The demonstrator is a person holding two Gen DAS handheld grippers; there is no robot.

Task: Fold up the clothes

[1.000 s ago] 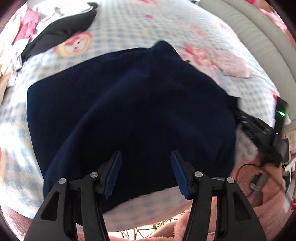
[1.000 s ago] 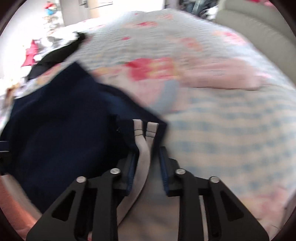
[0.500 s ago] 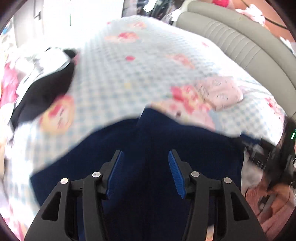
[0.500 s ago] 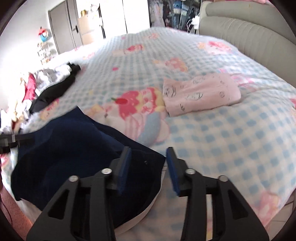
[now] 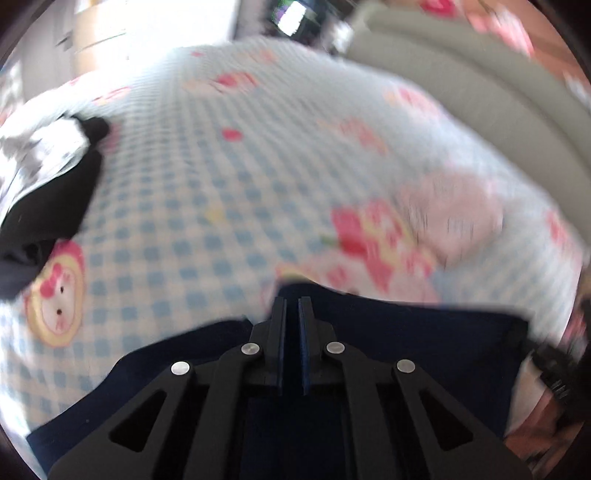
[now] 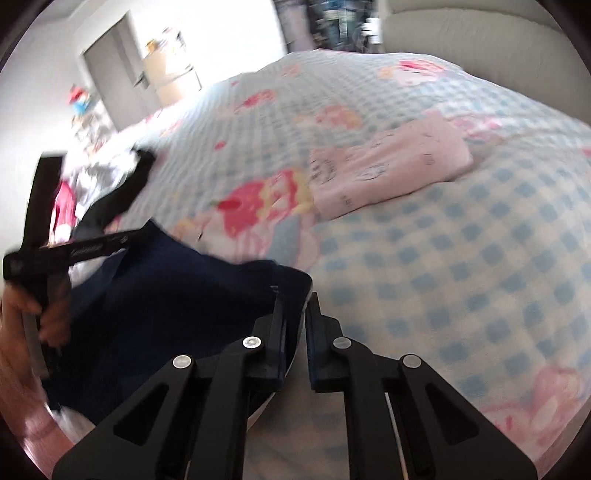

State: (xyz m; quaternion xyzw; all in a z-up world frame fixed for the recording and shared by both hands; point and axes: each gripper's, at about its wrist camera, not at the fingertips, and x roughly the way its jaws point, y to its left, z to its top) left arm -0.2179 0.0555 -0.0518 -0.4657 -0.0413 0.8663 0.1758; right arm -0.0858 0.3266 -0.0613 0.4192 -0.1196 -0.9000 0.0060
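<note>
Both tongs had closed within half a second: left tongs (image 5: 291, 314) nipped the navy garment (image 5: 406, 339), right tongs (image 6: 297, 314) its corner, ready for folding.

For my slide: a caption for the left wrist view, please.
Left gripper shut on navy garment over checked bedsheet.

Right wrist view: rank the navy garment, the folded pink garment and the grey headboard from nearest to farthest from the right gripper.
1. Navy garment: at the right gripper, its edge between the fingers, spreading left.
2. Folded pink garment: further up the bed, right of centre.
3. Grey headboard: beyond the bed, top right.
</note>
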